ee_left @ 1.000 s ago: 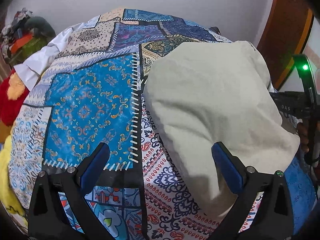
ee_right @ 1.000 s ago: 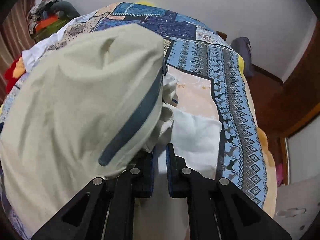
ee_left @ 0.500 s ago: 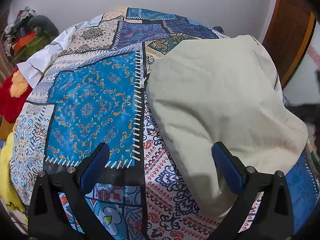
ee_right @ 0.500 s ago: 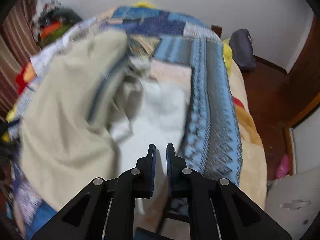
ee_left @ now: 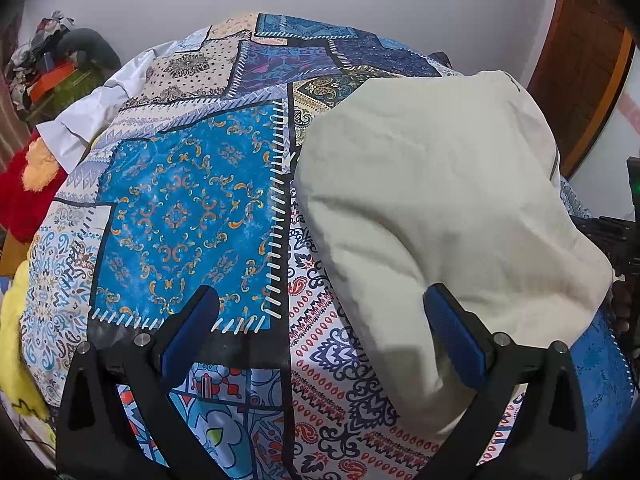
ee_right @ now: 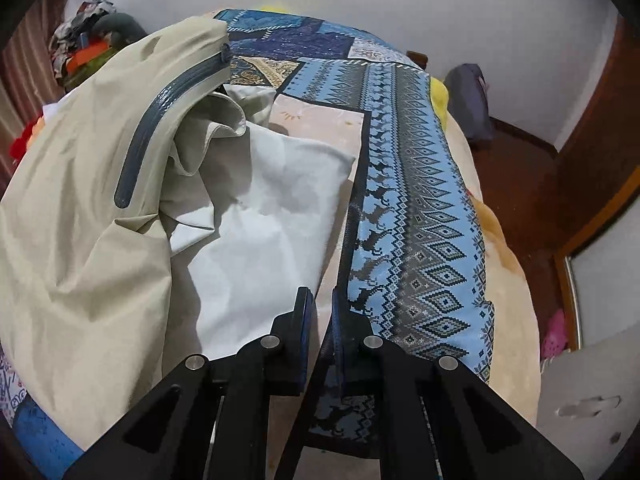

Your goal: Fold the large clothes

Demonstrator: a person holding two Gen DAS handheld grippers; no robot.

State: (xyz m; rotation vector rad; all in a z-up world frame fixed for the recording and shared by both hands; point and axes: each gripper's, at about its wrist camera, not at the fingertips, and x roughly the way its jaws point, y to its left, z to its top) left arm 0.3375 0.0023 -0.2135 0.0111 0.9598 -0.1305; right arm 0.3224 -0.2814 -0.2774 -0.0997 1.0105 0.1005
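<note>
A beige jacket (ee_left: 432,200) lies folded on the patchwork bedspread (ee_left: 180,208). My left gripper (ee_left: 320,320) is open and empty, and its right finger (ee_left: 456,336) is over the jacket's near edge. In the right wrist view the jacket (ee_right: 80,200) lies to the left, with a grey zipper (ee_right: 160,120) and its pale lining (ee_right: 260,220) showing. My right gripper (ee_right: 320,304) is nearly shut with nothing between its fingers, just above the lining's near edge.
A pile of clothes (ee_left: 52,72) and a red and yellow plush (ee_left: 28,184) lie at the bed's left. A wooden door (ee_left: 580,60) is at the right. A dark bag (ee_right: 468,100) rests on the floor beside the bed.
My right gripper let go of the jacket's edge and drew back; the jacket has settled onto the bed. The left gripper stayed open and barely moved.
</note>
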